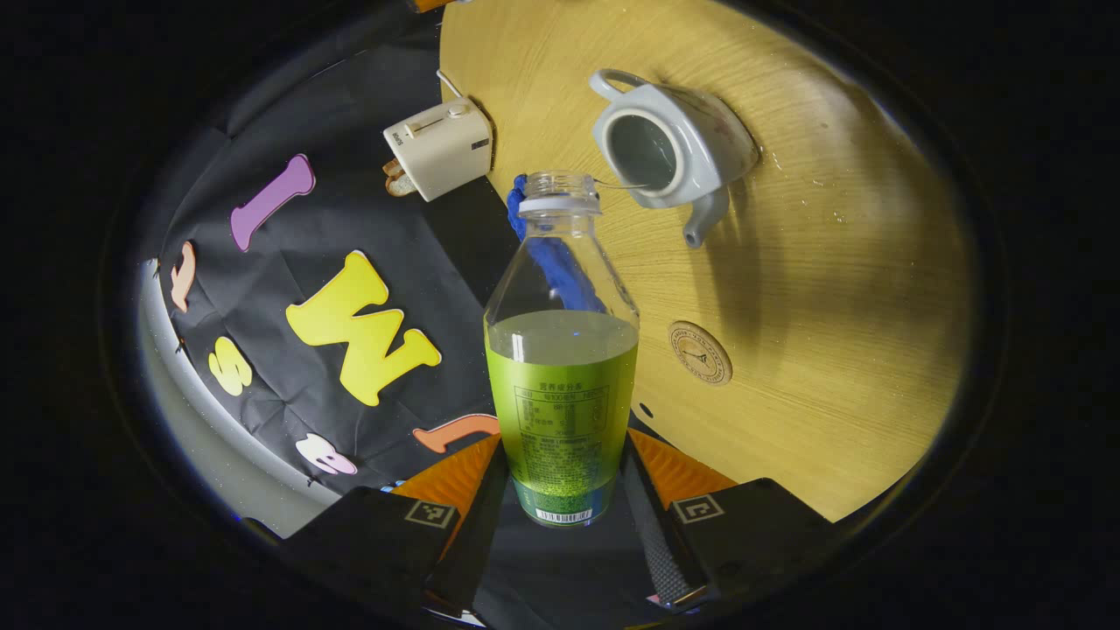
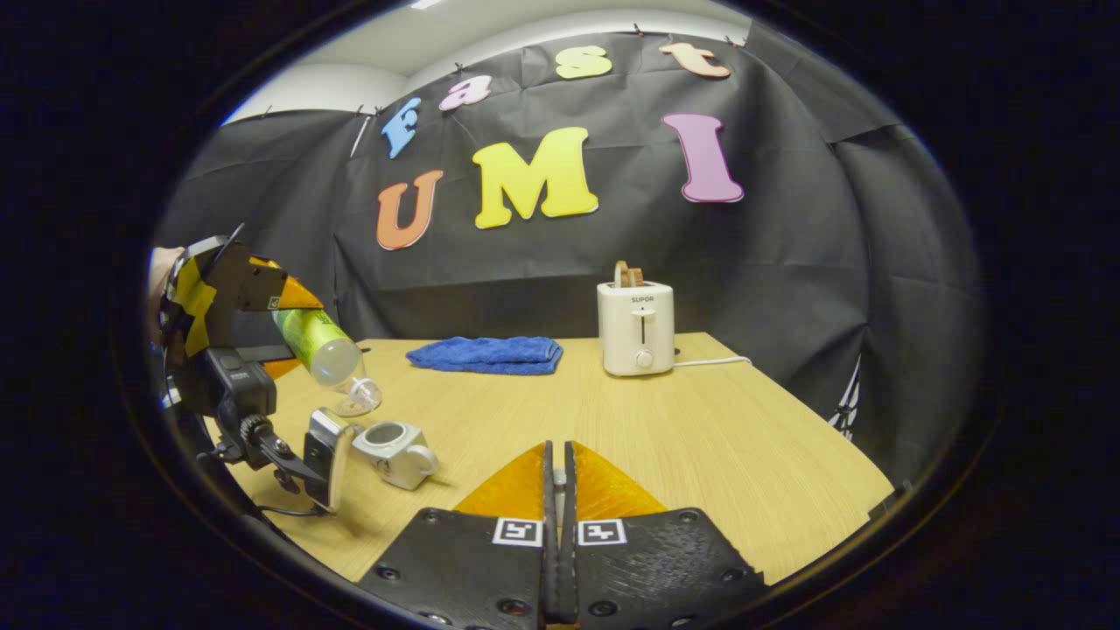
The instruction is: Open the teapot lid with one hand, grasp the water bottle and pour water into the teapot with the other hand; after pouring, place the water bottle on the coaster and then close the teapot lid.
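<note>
Left gripper view, tool (image 1: 560,490) clamping water bottle (image 1: 562,367), teapot (image 1: 669,149) beyond.

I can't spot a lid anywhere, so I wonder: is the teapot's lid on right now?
No: in the left gripper view the teapot stands open-topped, its hollow inside showing, while the tilted water bottle points its mouth toward it.

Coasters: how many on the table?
1. The coaster lies flat on the table, apart from the open teapot and bare, beside the water bottle held in the left gripper. Others may be out of view.
</note>
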{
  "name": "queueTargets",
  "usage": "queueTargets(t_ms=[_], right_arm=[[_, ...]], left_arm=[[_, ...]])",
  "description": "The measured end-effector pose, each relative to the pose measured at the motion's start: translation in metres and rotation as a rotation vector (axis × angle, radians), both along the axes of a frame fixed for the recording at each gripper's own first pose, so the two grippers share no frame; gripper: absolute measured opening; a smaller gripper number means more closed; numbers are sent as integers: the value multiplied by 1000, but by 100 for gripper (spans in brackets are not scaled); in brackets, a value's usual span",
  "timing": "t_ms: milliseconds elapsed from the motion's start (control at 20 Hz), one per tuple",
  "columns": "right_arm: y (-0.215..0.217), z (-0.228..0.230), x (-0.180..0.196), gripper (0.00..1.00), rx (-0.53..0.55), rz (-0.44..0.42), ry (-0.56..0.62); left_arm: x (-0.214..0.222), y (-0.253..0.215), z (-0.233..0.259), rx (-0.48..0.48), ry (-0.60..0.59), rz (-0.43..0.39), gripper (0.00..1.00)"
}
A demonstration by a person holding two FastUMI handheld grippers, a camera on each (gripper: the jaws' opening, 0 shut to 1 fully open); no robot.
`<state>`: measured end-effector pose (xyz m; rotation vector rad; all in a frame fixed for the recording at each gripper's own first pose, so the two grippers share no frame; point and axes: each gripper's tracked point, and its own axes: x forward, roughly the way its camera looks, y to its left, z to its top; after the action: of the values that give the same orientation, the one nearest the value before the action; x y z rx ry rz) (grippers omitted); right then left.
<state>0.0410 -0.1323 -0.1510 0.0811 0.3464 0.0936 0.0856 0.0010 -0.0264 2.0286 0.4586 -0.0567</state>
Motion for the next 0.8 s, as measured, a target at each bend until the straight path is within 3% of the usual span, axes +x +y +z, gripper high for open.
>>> queueTargets(t_ms=[200, 450, 800], right_arm=[[-5, 8, -1, 0, 3, -26, -12], [-4, 18, -5, 0, -11, -47, -22], [24, 40, -9, 0, -30, -27, -47]], left_arm=[[-3, -1, -11, -187, -7, -7, 75], [-17, 12, -34, -588, -36, 59, 75], [-39, 45, -55, -1202, -92, 239, 75]])
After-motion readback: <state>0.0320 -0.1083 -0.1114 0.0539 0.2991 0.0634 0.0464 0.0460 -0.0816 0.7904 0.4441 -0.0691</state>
